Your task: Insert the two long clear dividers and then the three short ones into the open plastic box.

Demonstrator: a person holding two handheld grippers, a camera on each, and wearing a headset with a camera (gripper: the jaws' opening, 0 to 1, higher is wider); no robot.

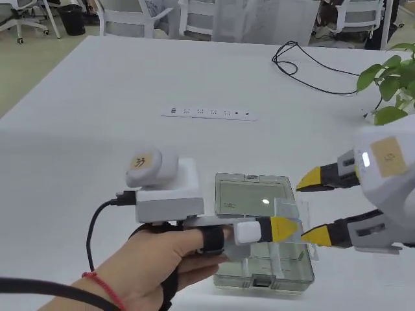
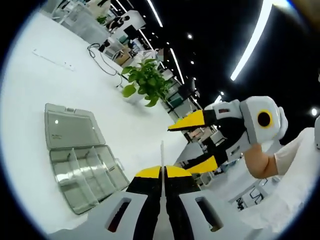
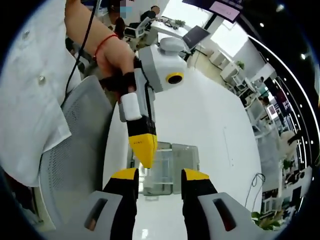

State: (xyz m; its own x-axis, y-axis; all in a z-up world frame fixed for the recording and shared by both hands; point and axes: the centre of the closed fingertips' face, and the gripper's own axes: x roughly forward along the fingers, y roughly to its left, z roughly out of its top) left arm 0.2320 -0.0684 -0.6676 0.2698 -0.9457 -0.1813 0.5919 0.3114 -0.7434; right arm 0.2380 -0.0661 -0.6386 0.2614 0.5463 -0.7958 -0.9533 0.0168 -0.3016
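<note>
The open clear plastic box [image 1: 251, 177] lies on the white table, lid flat at the far side, base nearer me. Dividers stand inside its base [image 2: 85, 175]. My left gripper [image 1: 292, 227] hovers over the box's right part, shut on a thin clear divider [image 1: 289, 211], which is seen edge-on between the pads [image 2: 162, 151]. My right gripper [image 1: 302, 211] faces it from the right, open, its yellow fingertips above and below the divider without touching it. From the right gripper view, the left gripper [image 3: 147, 161] points down over the box [image 3: 186, 156], above my open right gripper [image 3: 159, 175].
A white power strip [image 1: 209, 113] lies mid-table. A black cable [image 1: 305, 65] loops at the back right near a green plant [image 1: 391, 84]. Office chairs stand beyond the table's far edge. A person's hand [image 1: 162, 259] holds the left gripper.
</note>
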